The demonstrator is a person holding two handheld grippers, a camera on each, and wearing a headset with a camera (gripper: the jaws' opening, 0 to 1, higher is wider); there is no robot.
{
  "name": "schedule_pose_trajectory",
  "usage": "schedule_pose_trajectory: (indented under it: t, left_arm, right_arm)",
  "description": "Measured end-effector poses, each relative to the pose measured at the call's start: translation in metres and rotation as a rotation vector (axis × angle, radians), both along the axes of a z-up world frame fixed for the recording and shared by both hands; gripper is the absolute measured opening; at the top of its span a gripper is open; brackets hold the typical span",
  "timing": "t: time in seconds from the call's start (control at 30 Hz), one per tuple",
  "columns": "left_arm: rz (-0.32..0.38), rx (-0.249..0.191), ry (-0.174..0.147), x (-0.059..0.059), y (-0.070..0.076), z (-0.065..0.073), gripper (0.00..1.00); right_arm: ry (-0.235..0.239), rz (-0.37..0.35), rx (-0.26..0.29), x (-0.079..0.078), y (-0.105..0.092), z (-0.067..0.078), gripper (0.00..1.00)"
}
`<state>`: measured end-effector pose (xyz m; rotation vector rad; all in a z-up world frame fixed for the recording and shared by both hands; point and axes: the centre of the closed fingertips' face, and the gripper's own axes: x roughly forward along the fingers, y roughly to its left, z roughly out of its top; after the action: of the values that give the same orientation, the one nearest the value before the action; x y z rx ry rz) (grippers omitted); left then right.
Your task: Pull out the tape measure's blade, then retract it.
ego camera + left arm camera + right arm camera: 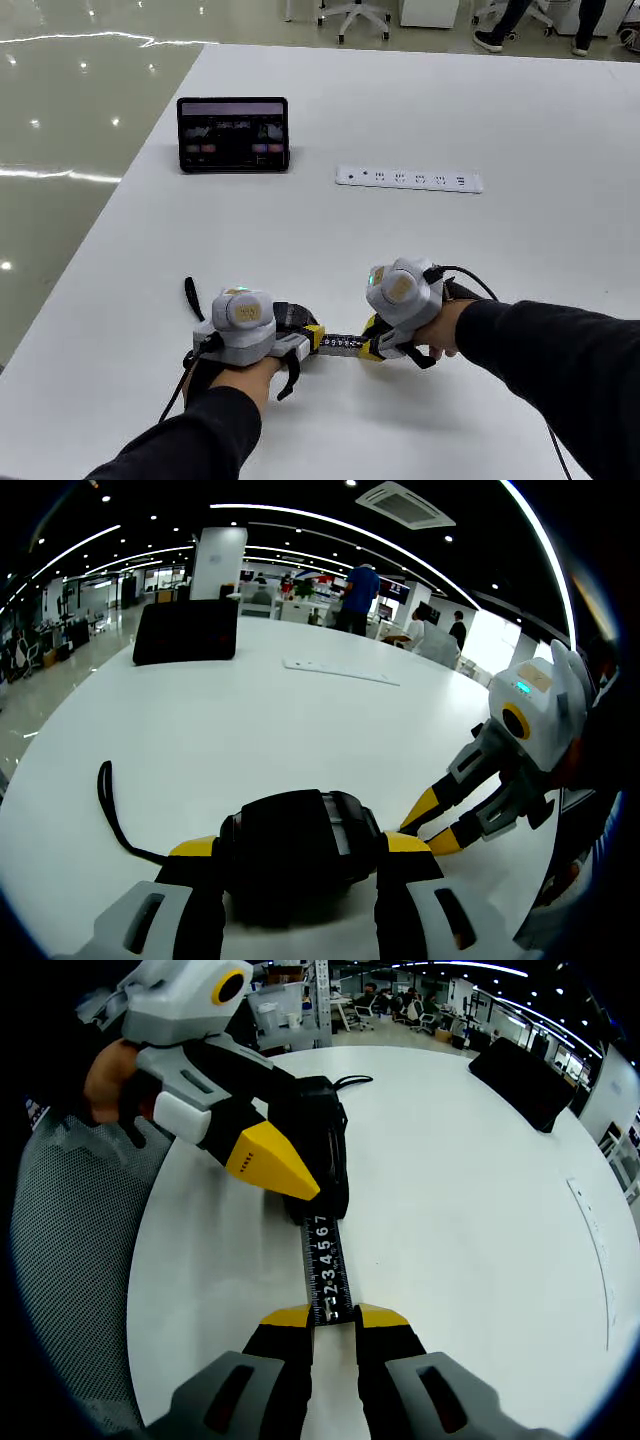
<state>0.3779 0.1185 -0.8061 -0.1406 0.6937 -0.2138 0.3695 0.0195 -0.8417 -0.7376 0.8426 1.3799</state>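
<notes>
Near the front edge of a smooth white desk (pixel 450 100), closer to its left side, a person in dark sleeves (pixel 560 350) works a tape measure (pixel 300 855) with two hand-held grippers. The left gripper (pixel 310 340), grey plastic with wedge-shaped yellow tips, is clamped on the tape measure's case, one jaw pressed to each side of the rounded black body, which rests on the desk top. A short length of blade (pixel 322 1265) runs out flat and straight from the case along the desk toward the right gripper (pixel 332 1315). This blade is a narrow dark strip printed with pale numerals from one to seven. The right gripper's jaws are closed on the blade's free end, their yellow tips pinching it from both edges. The two grippers face each other, near but apart, with only the drawn-out strip between them. A thin black strap (pixel 192 297) trails from the case across the desk, curving toward the left edge. Well back along the left edge a dark, glossy tablet (pixel 233 133) stands propped, its screen lit. A long, flat white power strip (pixel 408 179) lies further right, about mid-desk, parallel to the front edge.
</notes>
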Motion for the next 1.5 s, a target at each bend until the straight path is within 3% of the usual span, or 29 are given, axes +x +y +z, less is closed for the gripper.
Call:
schedule_pose_trajectory:
  t: [1.5]
  left_arm:
    - [0.007,-0.009,-0.001,0.0,0.0,0.001,0.57]
  right_arm:
    - [0.01,-0.003,0.045,-0.001,0.031,0.0,0.12]
